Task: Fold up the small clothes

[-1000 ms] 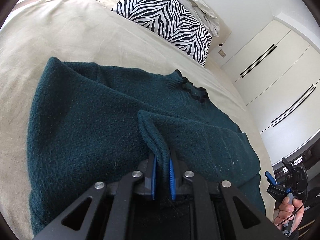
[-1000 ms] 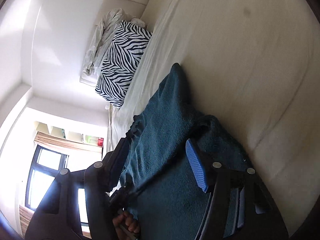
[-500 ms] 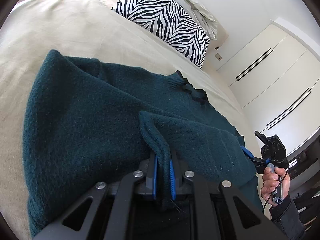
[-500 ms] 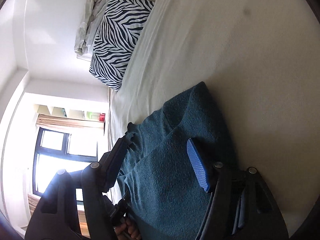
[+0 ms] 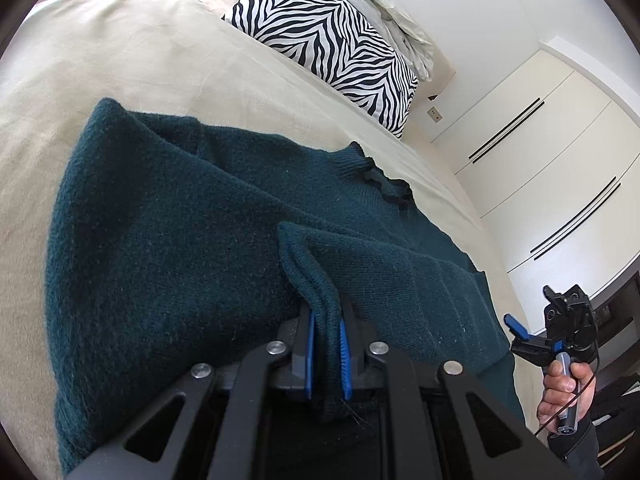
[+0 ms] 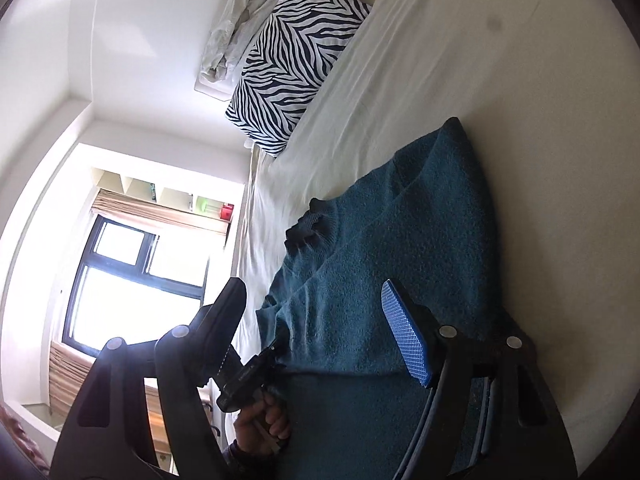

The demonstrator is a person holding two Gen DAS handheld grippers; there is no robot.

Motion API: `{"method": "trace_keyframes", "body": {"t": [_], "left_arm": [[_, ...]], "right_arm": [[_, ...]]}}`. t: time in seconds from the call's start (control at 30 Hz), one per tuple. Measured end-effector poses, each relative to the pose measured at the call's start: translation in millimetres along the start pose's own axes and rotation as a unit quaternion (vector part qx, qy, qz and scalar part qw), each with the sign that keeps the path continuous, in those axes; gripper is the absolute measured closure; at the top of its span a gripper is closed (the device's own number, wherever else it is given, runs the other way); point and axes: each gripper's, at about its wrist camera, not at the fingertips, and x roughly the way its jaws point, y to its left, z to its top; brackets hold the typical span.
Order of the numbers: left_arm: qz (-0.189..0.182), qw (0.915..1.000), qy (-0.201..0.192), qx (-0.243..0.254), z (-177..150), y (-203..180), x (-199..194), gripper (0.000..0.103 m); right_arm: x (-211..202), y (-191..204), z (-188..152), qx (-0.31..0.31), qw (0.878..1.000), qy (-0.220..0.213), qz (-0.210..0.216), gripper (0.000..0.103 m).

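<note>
The teal sweater point(image 5: 168, 240) lies flat on the beige bed point(image 5: 120, 60), its long axis running from the hem near the left gripper point(image 5: 325, 344) up to the dark-trimmed collar point(image 5: 384, 184), which points toward the zebra pillow point(image 5: 332, 36). 1 sleeve is folded across the body. The left gripper's jaws stand narrow, pinching a doubled ridge of the sweater's edge between the blue pads point(image 5: 345, 354).

The right gripper point(image 6: 320, 320) has its jaws wide and opening; the sweater shows behind the gap, no pad pressing on it. In the left view the right gripper point(image 5: 538, 332) is off the sweater's right edge, held by a hand point(image 5: 564, 392).

Compared with half a second earlier, the right gripper sits lower and farther from the sweater; the left grip is unchanged.

No writing is readable.
</note>
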Motion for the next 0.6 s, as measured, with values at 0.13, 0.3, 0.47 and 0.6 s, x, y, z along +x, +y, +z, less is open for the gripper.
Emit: {"method": "trace_keyframes", "body": {"t": [0.13, 0.3, 0.47, 0.6], "left_arm": [[-0.013, 0.9998, 0.011, -0.009, 2.5, 2.7, -3.1, 0.088], [0.030, 0.9993, 0.020, 0.001, -3.3, -4.3, -44.7, 0.064], [0.076, 0.9966, -0.033, -0.010, -45.5, -1.2, -142.2, 0.028], [0.101, 0.9941, -0.005, -0.039, -99.1, 12.9, -186.7, 0.028]], "right_arm": [[-3.2, -24.5, -19.8, 0.004, 1.000, -0.006, -0.004, 0.042], [-72.9, -14.7, -70.7, -0.002, 0.999, -0.027, -0.045, 0.038], [-146.2, -7.9, -144.2, -0.033, 0.995, -0.043, -0.083, 0.038], [-182.0, -17.0, -198.9, -0.044, 0.990, -0.044, -0.130, 0.038]]}}
